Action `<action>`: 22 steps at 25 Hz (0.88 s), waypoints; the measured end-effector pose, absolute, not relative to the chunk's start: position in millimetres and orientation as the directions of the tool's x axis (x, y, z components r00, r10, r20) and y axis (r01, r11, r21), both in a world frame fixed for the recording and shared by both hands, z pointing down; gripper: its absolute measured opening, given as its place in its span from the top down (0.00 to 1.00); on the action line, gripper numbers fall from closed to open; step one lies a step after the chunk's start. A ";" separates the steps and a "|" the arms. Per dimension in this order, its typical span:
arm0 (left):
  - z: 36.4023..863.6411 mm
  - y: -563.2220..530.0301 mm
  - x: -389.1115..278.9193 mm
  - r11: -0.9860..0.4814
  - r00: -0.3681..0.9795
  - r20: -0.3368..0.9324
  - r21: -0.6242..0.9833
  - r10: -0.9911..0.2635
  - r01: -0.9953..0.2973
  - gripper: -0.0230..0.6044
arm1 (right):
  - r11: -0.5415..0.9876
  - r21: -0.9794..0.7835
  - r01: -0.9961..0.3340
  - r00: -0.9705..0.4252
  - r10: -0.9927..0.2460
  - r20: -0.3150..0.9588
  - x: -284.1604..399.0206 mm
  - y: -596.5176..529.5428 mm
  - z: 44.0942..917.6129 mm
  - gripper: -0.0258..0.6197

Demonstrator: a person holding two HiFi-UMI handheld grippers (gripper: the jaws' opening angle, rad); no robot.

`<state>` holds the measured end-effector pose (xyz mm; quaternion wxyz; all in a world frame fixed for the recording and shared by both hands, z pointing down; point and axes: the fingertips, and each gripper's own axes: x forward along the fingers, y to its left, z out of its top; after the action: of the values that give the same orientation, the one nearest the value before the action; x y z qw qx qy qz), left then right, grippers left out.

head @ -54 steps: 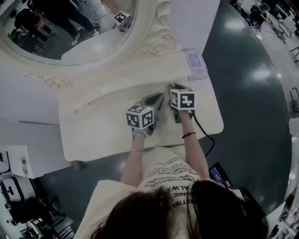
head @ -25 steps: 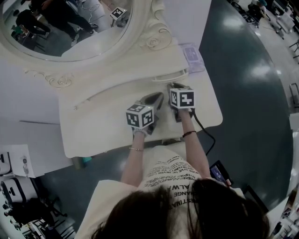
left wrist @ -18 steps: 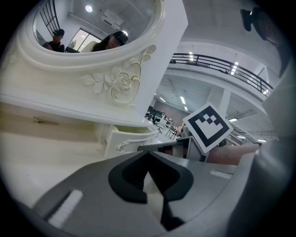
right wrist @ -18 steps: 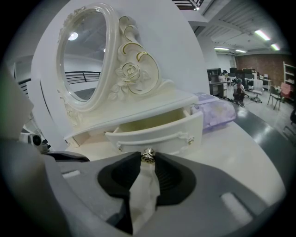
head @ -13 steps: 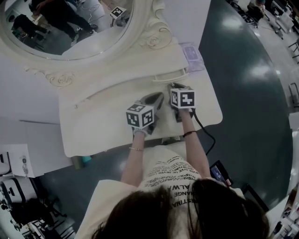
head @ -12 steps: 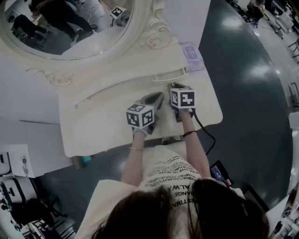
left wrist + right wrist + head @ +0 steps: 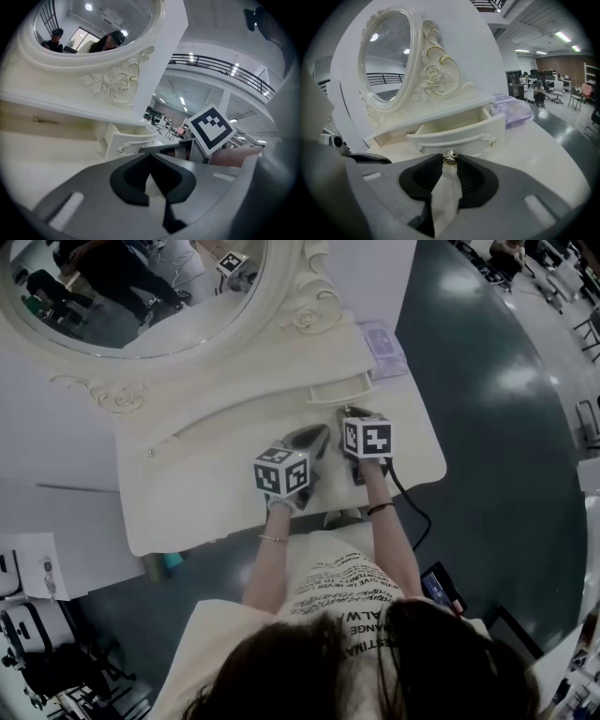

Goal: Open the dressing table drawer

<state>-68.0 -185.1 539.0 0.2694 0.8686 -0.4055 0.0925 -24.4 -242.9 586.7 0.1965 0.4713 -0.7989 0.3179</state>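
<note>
Right gripper view has the action. The drawer [image 7: 459, 133] stands part-way out from under the mirror shelf at the right end of the dressing table, curved white front toward the camera, its inside showing from above. The small metal knob [image 7: 450, 158] on that front sits right between the tips of the right gripper [image 7: 449, 164]. Its dark pads press in on the knob from both sides, parted only by the knob's own width (a pale strip shows in the gap behind it).

Head view shows none of that grip. From up there the drawer [image 7: 342, 390] is just a pale sliver ahead of the right gripper [image 7: 345, 412], and the knob is hidden under the gripper. What this view adds is the layout. The left gripper [image 7: 323, 432] is just beside the right one, and both are over the tabletop [image 7: 206, 488]. The oval mirror [image 7: 122, 287] rises behind, and a purple packet [image 7: 382, 341] lies just past the drawer's right end.

Left gripper view settles the other tool: the left gripper [image 7: 150, 155] has its tips meeting, with nothing between them. It sees the drawer [image 7: 133, 140] from the side, with the right gripper's marker cube [image 7: 211, 129] close in at the right.
</note>
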 end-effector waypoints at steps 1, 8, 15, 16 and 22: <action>539.1 -183.6 -67.6 -0.528 0.656 0.380 0.393 -0.653 -0.753 0.97 | 0.353 -0.323 -0.878 -0.478 -0.629 0.613 -24.1 -241.6 586.6 0.80; 538.8 -176.3 -67.9 -0.536 0.662 0.378 0.391 -0.648 -0.748 0.97 | 0.348 -0.320 -0.881 -0.473 -0.634 0.612 -22.1 -234.0 586.3 0.80; 539.3 -170.8 -66.9 -0.541 0.666 0.379 0.392 -0.642 -0.744 0.97 | 0.347 -0.319 -0.882 -0.472 -0.635 0.612 -21.3 -228.6 586.2 0.80; 539.0 -170.5 -66.7 -0.542 0.667 0.379 0.392 -0.641 -0.744 0.97 | 0.347 -0.319 -0.882 -0.472 -0.635 0.612 -21.4 -228.1 586.3 0.80; 539.8 -166.9 -64.6 -0.547 0.669 0.380 0.389 -0.638 -0.742 0.97 | 0.346 -0.320 -0.882 -0.472 -0.639 0.608 -20.0 -225.8 586.6 0.80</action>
<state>-64.6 -166.9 539.8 0.2662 0.8740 -0.3948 0.0972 -20.0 -225.8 586.6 0.1922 0.4767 -0.7975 0.3159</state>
